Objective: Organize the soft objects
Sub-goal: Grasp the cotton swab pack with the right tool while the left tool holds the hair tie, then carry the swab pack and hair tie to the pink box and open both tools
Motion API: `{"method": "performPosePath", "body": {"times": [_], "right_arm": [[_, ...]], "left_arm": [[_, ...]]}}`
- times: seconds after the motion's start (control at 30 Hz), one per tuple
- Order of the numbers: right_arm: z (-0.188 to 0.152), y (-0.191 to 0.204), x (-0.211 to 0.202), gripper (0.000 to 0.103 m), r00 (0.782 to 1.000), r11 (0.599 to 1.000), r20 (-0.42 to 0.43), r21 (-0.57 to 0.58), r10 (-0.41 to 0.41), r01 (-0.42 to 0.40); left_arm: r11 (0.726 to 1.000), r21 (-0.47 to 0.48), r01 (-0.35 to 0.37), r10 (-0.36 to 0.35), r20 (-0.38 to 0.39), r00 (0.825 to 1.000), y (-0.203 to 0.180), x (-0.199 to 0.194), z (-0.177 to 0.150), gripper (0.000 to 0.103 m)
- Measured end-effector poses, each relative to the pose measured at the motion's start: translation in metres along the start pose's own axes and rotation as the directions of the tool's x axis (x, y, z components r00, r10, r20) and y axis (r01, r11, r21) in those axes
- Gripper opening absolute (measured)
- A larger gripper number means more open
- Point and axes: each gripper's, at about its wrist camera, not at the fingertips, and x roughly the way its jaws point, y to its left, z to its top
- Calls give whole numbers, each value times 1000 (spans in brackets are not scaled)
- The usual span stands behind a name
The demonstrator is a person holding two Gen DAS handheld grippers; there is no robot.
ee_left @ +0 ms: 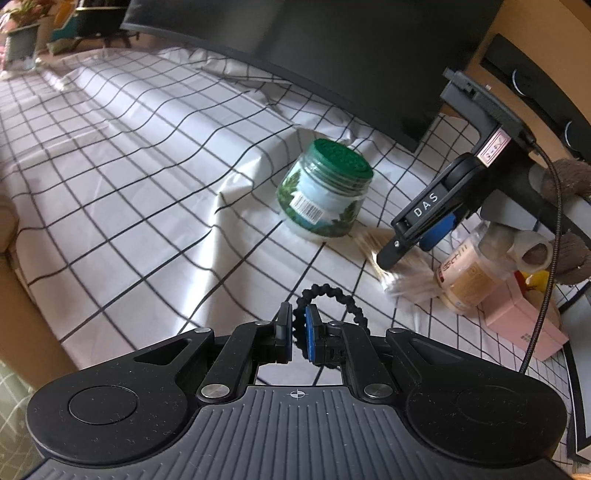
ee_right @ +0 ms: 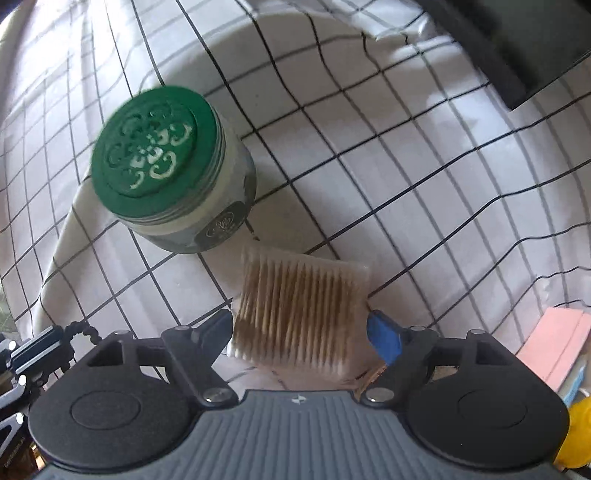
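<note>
Checked white tablecloth (ee_left: 155, 155), creased and lit by sun, covers the table in the left wrist view; a large dark monitor (ee_left: 332, 55) stands along the far edge and potted plants (ee_left: 22, 33) sit in the far left corner. A green-lidded jar (ee_left: 327, 188) stands upright at centre, and right of it lie a pale bottle (ee_left: 465, 277) on its side and a pink box (ee_left: 524, 325). The left gripper (ee_left: 299, 328) is clamped narrowly on a black beaded hair tie (ee_left: 332, 295), whose loop arches forward over the cloth. The right gripper (ee_left: 410, 243) points down at a pack of cotton swabs (ee_left: 402, 273) beside the jar. In the right wrist view, looking down on the same cloth, the jar's patterned lid fills the upper left and the pink box shows at the right edge. The swab pack lies flat between the widely spread fingers (ee_right: 384, 336), its sticks running away from the camera; whether the pads touch it cannot be told.
</note>
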Motion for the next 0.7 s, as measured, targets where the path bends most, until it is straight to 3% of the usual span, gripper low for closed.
{"method": "performPosePath", "body": {"times": [0.33, 0.43, 0.7], "right_arm": [[7, -1, 22, 83, 1000, 999, -26, 32, 7, -6], [2, -4, 17, 72, 1000, 1000, 2, 17, 12, -12], [-26, 0, -33, 70, 992, 999, 120, -15, 31, -29]], "left_arm": [[1000, -24, -5, 5, -10, 1000, 5, 3, -2, 9], [1000, -22, -5, 4, -14, 1000, 4, 5, -1, 9], [1000, -13, 7, -7, -10, 1000, 1, 6, 8, 9]]}}
